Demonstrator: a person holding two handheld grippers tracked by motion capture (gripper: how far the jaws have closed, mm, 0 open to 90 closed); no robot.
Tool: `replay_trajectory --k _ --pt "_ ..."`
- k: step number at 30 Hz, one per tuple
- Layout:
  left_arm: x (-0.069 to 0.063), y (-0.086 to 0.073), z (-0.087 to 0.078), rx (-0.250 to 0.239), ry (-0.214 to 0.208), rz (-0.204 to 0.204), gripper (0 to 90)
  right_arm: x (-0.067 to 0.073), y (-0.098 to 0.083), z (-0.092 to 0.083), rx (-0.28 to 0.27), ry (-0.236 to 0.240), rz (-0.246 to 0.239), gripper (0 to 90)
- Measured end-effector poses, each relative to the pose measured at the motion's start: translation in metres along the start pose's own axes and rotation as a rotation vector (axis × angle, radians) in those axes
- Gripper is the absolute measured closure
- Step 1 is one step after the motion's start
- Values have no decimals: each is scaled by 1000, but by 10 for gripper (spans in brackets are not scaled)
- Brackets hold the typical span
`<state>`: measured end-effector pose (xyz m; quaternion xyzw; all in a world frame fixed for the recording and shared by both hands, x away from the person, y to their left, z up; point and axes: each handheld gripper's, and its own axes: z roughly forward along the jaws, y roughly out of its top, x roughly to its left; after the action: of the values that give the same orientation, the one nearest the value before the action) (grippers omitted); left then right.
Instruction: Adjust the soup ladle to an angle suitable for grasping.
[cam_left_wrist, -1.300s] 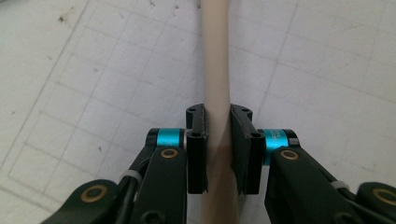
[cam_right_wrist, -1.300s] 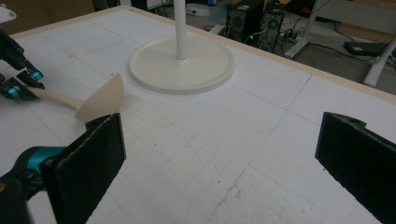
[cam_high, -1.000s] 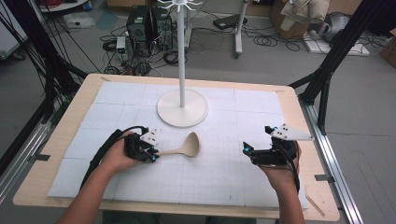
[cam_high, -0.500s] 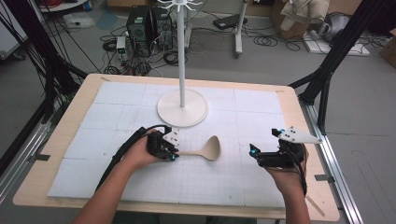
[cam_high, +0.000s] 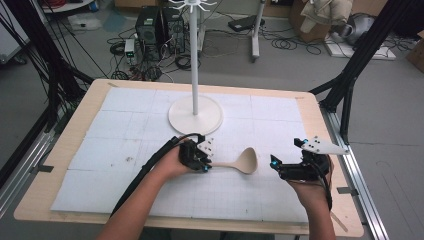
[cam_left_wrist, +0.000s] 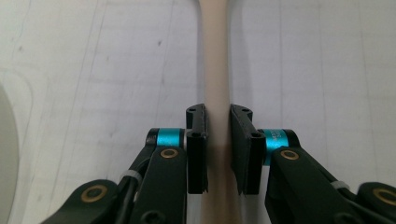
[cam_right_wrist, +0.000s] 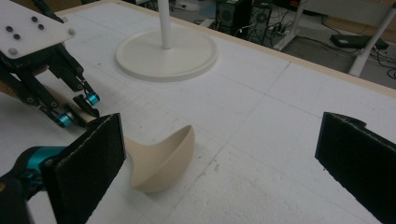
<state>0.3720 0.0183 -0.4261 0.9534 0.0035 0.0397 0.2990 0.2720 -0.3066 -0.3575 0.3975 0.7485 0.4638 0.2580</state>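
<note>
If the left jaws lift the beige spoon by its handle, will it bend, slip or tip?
The spoon looks like one rigid moulded piece, so it probably keeps its shape. Its handle appears smooth and narrow between the left gripper pads, so it may twist a little. The wide bowl sits far from the grip, so that end likely dips.

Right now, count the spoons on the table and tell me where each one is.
1. The beige spoon lies on the white mat between the two grippers, its handle clamped in the left gripper, its bowl pointing toward the right gripper, in front of the stand.
</note>
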Motion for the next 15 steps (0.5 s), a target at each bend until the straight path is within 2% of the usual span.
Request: replay_trajectory --k 2,5,8,12,15 --pt "1 4 4 -18 -8 5 770 0 0 0 1 0 -3 5" --pt "0 5 9 -18 -13 13 768 -1 -1 0 2 -1 -2 5" --pt "1 4 8 -34 -22 -16 766 -1 -1 1 7 -1 -4 4" --pt "0 4 8 -29 -11 -49 755 1 0 4 10 3 0 5" --pt "-1 5 3 -56 16 -69 657 2 1 7 15 6 -3 4"
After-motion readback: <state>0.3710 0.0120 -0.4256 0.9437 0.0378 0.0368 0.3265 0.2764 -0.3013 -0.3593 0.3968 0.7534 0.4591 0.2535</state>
